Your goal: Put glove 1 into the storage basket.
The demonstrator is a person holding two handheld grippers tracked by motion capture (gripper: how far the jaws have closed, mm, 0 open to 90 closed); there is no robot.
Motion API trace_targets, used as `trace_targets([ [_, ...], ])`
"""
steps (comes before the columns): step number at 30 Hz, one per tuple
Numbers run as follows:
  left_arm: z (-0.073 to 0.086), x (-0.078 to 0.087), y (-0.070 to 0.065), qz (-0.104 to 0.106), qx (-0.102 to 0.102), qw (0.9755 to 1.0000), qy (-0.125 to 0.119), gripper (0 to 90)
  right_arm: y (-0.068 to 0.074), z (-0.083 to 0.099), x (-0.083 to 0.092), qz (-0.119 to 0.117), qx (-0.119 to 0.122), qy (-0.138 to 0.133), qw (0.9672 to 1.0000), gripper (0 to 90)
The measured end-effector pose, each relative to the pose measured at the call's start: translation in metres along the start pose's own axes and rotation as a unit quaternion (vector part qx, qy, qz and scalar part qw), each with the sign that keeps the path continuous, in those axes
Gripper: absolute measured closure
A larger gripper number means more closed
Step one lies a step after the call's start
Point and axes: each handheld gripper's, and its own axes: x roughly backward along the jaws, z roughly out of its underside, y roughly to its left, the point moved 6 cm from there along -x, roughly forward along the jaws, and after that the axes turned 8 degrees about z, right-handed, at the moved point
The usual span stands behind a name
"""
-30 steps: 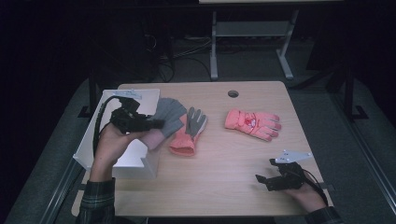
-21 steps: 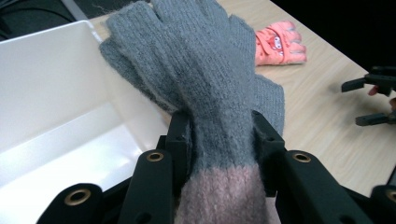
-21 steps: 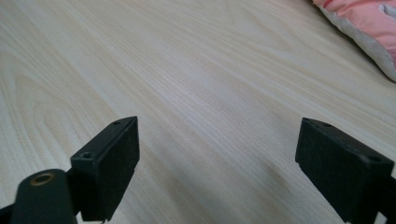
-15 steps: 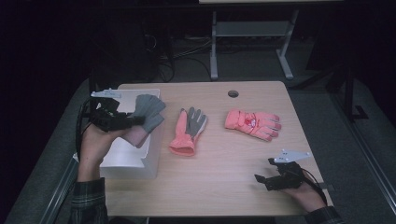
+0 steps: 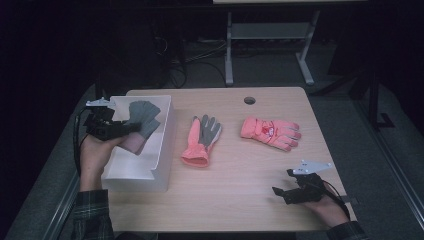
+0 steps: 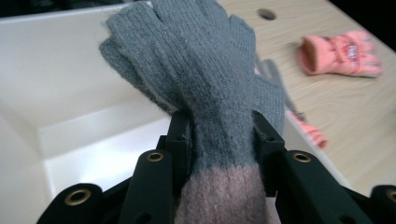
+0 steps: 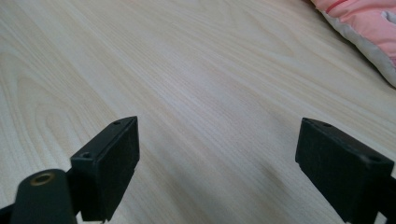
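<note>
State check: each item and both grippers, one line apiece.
left gripper: shut on the grey knit glove, held over the box
grey knit glove: gripped near its pink cuff, not yet dropped
white box: open top, on the table's left side
pink-and-grey glove: flat on the table
pink ski glove: flat on the table
right gripper: open, holding nothing, low over the table

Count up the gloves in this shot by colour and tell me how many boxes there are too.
Grey knit glove with pink cuff: 1, clamped in the left gripper over the white box
Pink glove with grey palm: 1, on the table
Pink padded glove: 1, on the table
White box: 1
Total: 3 gloves and 1 box, 4 things
</note>
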Motion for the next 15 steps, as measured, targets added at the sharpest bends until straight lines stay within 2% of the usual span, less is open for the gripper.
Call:
trace_targets([
  [11, 0.022, -0.028, 0.028, -0.029, 0.019, 0.9986, 0.040, 66.2, 0.001, 0.000, 0.001, -0.003, 0.001, -0.003, 1.0000, 13.4],
  [15, 0.028, -0.034, 0.036, -0.032, 0.024, 0.9980, 0.048, 66.1, -0.001, 0.000, 0.001, -0.003, 0.000, -0.003, 1.0000, 13.4],
])
